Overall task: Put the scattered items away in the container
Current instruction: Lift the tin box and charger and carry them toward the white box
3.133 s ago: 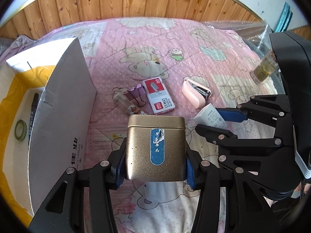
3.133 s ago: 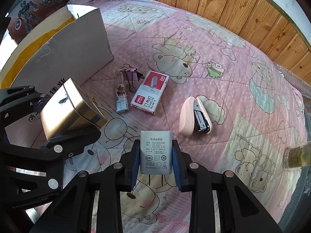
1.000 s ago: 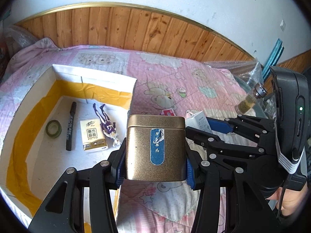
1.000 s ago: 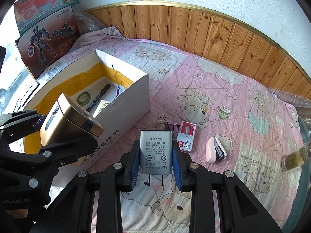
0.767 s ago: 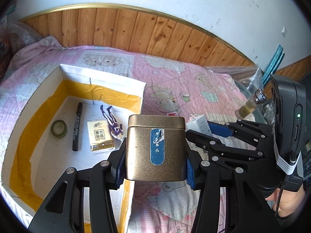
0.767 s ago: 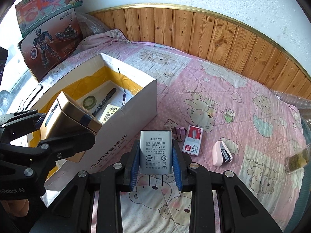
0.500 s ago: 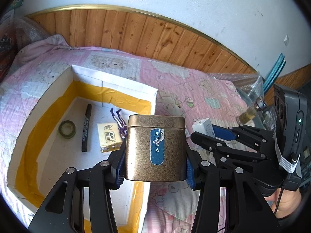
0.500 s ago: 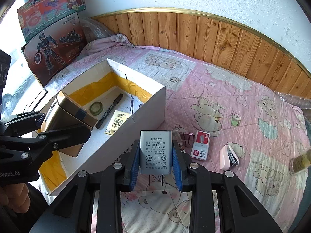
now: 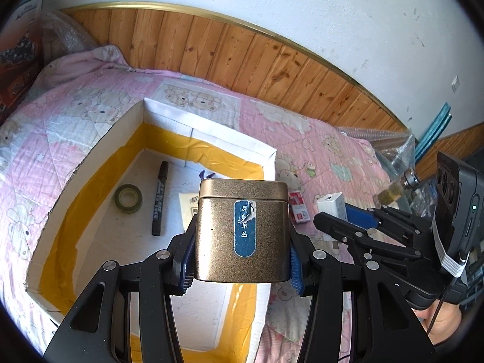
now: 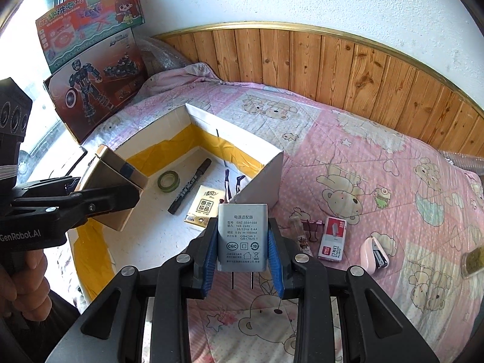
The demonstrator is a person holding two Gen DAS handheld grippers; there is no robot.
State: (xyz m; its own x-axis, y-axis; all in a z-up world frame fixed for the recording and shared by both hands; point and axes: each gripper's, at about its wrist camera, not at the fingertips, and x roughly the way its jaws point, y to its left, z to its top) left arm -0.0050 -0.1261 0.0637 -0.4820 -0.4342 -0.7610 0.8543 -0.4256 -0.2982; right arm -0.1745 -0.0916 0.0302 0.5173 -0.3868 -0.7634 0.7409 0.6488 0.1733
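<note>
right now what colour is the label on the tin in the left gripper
Blue, with pale characters, on the gold tin; the left wrist view shows it best.

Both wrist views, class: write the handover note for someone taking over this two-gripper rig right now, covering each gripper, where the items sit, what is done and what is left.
Left gripper: shut on the square gold metal tin, held above the open white cardboard box with yellow tape lining.
Right gripper: shut on the grey plug-in power adapter, beside the box's near wall, over the pink bear-print quilt.
Done, in the box: green tape roll, black marker pen, tissue packet, small purple figurine.
Left: release tin and adapter into the box, then collect the red staple box, pink stapler, binder clip and slim patterned tube.
</note>
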